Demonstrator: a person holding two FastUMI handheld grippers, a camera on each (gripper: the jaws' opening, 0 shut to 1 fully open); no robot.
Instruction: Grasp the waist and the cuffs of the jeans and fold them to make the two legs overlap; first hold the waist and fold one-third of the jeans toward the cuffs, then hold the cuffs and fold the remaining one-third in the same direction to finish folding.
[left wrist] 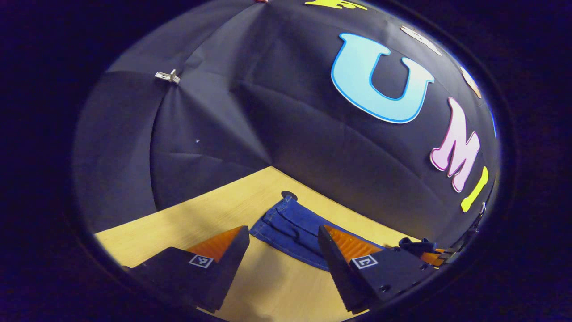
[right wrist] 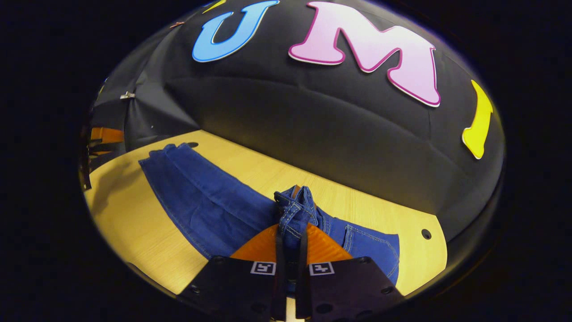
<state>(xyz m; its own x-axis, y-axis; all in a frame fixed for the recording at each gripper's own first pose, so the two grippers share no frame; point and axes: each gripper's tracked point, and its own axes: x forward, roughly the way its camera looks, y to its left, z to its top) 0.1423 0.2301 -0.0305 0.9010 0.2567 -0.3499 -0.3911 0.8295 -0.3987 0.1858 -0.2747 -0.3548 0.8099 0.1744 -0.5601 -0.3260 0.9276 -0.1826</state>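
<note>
- Item one: our left gripper (left wrist: 283, 250), seen in the left gripper view with its two fingers spread wide and nothing between them. It hovered over the pale wooden tabletop (left wrist: 210, 214), both fingers clear of the cloth.
- Item two: the dark blue denim jeans (left wrist: 290, 228), in that same view lying flat on the tabletop just ahead of the left gripper, the cuff end nearest and running off to the gripper's right behind its right finger.
- Item three: a small dark round hole in the tabletop (left wrist: 289, 195), just beyond the far edge of the cuffs.
- Item four: our right gripper (right wrist: 291, 250), seen in the right gripper view with its fingers drawn close together on a bunched fold of the jeans' waist (right wrist: 295, 210). Both fingers pressed on the denim, and the stitched waistband stood up in a ridge directly ahead of the fingertips.
- Item five: the jeans' legs (right wrist: 196, 197), in the right gripper view stretching away ahead and to the left of the right gripper, flat on the tabletop, ending in the cuffs (right wrist: 167, 150) beside the same small hole.
- Item six: a second round hole in the tabletop (right wrist: 426, 234), to the right of the right gripper.
- Item seven: a small metal clip (left wrist: 168, 76) pinching the black cloth wall, high and left of the left gripper.
</note>
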